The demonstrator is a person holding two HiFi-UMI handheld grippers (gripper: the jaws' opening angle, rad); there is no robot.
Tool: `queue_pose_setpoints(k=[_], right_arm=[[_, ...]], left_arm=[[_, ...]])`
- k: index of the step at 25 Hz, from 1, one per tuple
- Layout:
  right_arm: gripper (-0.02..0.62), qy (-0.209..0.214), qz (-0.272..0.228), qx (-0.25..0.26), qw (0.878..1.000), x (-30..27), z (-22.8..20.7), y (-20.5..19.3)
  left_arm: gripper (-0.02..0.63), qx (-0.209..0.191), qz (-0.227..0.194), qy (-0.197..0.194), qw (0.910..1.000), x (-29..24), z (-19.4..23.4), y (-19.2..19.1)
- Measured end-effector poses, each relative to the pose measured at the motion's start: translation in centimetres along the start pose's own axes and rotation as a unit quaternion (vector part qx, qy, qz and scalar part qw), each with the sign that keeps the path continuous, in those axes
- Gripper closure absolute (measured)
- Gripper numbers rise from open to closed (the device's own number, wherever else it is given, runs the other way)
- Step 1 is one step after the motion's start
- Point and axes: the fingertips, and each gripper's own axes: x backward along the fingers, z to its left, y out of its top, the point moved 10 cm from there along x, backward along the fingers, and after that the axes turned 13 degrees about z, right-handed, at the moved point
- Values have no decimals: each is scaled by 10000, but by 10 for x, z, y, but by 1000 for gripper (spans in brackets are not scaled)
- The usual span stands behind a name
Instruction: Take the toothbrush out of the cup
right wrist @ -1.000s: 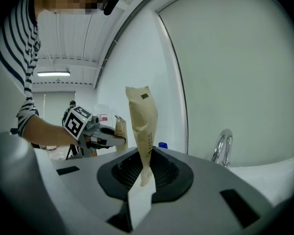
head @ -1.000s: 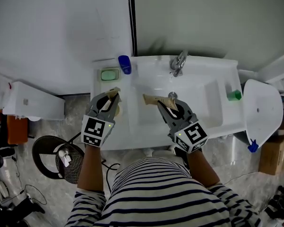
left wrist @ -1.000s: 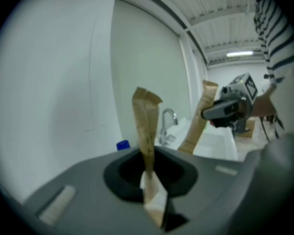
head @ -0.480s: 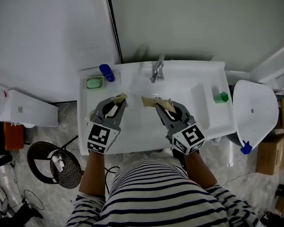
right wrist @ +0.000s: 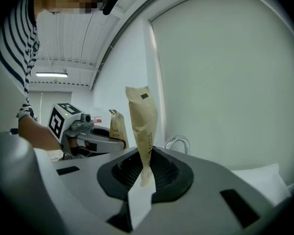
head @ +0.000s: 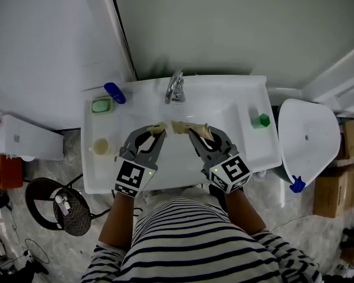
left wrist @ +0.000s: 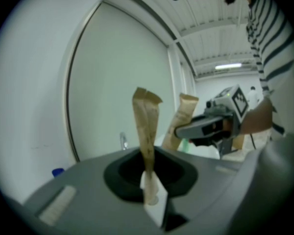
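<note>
- We see the left claw (head: 157,132) over the basin of the white sink (head: 256,152). Its jaws are nearly together, pinched on a narrow kraft-paper packet (left wrist: 146,126) that stands up from the tips.
- The right claw (head: 196,132) sits just beside it, on its right. Its jaws are likewise nearly closed, clamped on a wider kraft-paper packet (right wrist: 143,121) with a little dark print.
- The free ends of the two packets come near each other between the claw tips, and we cannot tell whether they touch.
- The cup (head: 100,147), a cream round seen from above, stands on the sink's ledge well to the left of the left claw, and neither claw touches it.
- The toothbrush does not show plainly in any view. It may be inside one of the packets, but we cannot tell from here.
- The chrome tap (head: 175,88) stands straight ahead of both claws, beyond the packets.
- Ahead and to the left of the left claw lie a green soap in its dish (head: 101,105) and a blue bottle (head: 114,92).
- To the right of the right claw, on the far ledge, sits a small green object (head: 261,121).
</note>
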Motion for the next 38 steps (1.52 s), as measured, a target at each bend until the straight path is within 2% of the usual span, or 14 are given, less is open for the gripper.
queue_pose_setpoints(k=[11, 38], right_arm=[[552, -58, 14, 61, 10000, 28, -13, -8], [555, -227, 161, 149, 9995, 61, -39, -21]], left_arm=[[568, 46, -154, -46, 9999, -10, -31, 12], [568, 16, -263, -144, 9995, -38, -60, 27]])
